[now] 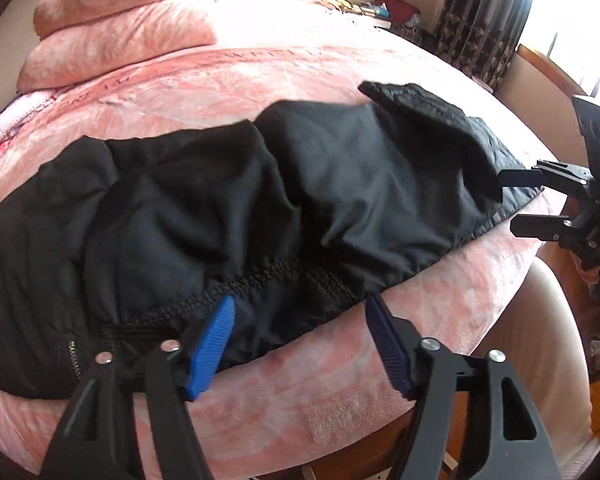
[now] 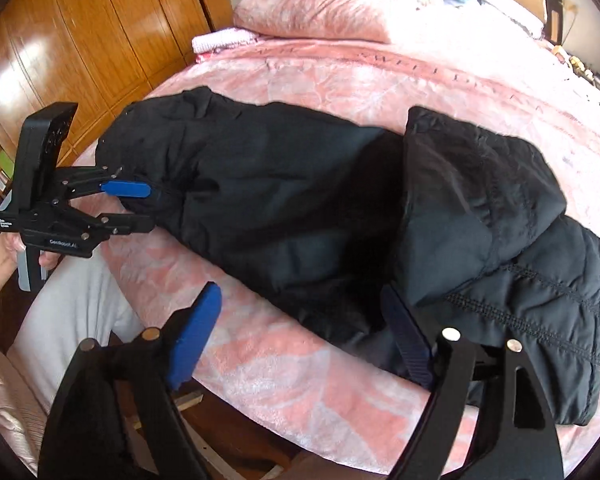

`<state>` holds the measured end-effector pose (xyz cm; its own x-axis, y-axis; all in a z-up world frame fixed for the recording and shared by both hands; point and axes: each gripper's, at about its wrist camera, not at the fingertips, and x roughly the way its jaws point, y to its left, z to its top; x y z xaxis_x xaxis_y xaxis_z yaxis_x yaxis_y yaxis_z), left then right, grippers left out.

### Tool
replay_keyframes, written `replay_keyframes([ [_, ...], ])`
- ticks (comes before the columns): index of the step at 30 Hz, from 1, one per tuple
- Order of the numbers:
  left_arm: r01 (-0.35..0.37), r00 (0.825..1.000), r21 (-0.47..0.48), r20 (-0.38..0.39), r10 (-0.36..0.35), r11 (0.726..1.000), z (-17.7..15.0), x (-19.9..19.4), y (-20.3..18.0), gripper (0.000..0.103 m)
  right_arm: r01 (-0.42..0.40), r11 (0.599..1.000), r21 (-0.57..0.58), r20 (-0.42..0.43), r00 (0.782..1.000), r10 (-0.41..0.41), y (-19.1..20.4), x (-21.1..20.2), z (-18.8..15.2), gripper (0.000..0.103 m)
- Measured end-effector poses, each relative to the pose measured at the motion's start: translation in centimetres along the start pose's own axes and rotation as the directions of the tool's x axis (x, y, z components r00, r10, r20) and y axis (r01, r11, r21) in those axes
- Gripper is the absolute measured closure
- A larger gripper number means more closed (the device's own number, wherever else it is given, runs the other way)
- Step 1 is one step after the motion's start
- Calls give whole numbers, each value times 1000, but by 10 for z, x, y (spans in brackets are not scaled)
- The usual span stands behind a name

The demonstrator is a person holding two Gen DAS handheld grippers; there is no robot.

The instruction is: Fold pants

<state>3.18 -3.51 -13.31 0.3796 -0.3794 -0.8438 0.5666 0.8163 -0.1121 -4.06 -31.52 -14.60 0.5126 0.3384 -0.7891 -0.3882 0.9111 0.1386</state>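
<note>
My left hand-held gripper (image 1: 300,344) stands wide open at the waistband end of the black pants (image 1: 228,200), holding nothing, and my right hand-held gripper (image 2: 304,344) is just as wide and empty at the cuff end, where one quilted leg is flopped back over itself. The pants lie stretched along the near edge of the pink bed (image 1: 260,76), between my two tools. I judge I am between folds, so next each should pinch an end and bring cuffs to waist.

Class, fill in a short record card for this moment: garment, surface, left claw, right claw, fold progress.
garment: black pants, padded and crumpled
surface: pink bed, pants lying near its front edge
left claw: open, at the waistband end
right claw: open, at the leg end
fold progress: one leg end turned back over the pants; not yet a neat fold
</note>
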Motion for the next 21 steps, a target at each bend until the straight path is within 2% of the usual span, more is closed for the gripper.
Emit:
replay_keyframes([
  [2, 20, 999, -36, 33, -19, 999, 6, -16, 6, 30, 21, 1000, 13, 27, 999, -22, 2, -17, 6, 20],
  [3, 6, 999, -58, 44, -3, 998, 9, -21, 8, 24, 29, 999, 31, 45, 998, -31, 0, -24, 10, 20],
  [4, -14, 998, -74, 54, 18, 997, 13, -25, 10, 18, 52, 997, 48, 69, 996, -55, -1, -31, 17, 20],
  [7, -110, 992, -95, 57, 116, 989, 30, -21, 12, 17, 184, 980, 74, 82, 978, -190, -5, -28, 48, 20],
  [9, -172, 983, -104, 48, 178, 980, 39, -12, 11, 17, 279, 955, 99, 38, 958, -283, -14, -10, 69, 20],
  [11, -158, 985, -136, 43, 165, 978, 45, -4, 10, 17, 334, 933, 133, -24, 942, -334, -24, 15, 86, 20],
  [13, -141, 988, -167, 37, 149, 976, 45, 4, 8, 17, 351, 922, 165, -79, 936, -342, -34, 41, 98, 21],
  [15, -141, 989, -161, 25, 146, 977, 44, 12, 3, 17, 425, 888, 178, -155, 903, -401, -45, 66, 106, 30],
  [18, -153, 988, -149, -7, 154, 977, 41, 26, -3, 17, 539, 824, 175, -264, 832, -488, -60, 95, 108, 43],
  [19, -154, 988, -148, -20, 153, 977, 38, 30, -3, 17, 551, 815, 179, -278, 823, -495, -65, 100, 106, 46],
  [20, -151, 988, -151, -32, 148, 977, 37, 35, -4, 17, 554, 812, 182, -284, 821, -496, -68, 103, 103, 55],
  [21, -149, 989, -158, -46, 143, 976, 35, 40, -3, 17, 559, 808, 185, -288, 817, -499, -71, 103, 102, 72],
])
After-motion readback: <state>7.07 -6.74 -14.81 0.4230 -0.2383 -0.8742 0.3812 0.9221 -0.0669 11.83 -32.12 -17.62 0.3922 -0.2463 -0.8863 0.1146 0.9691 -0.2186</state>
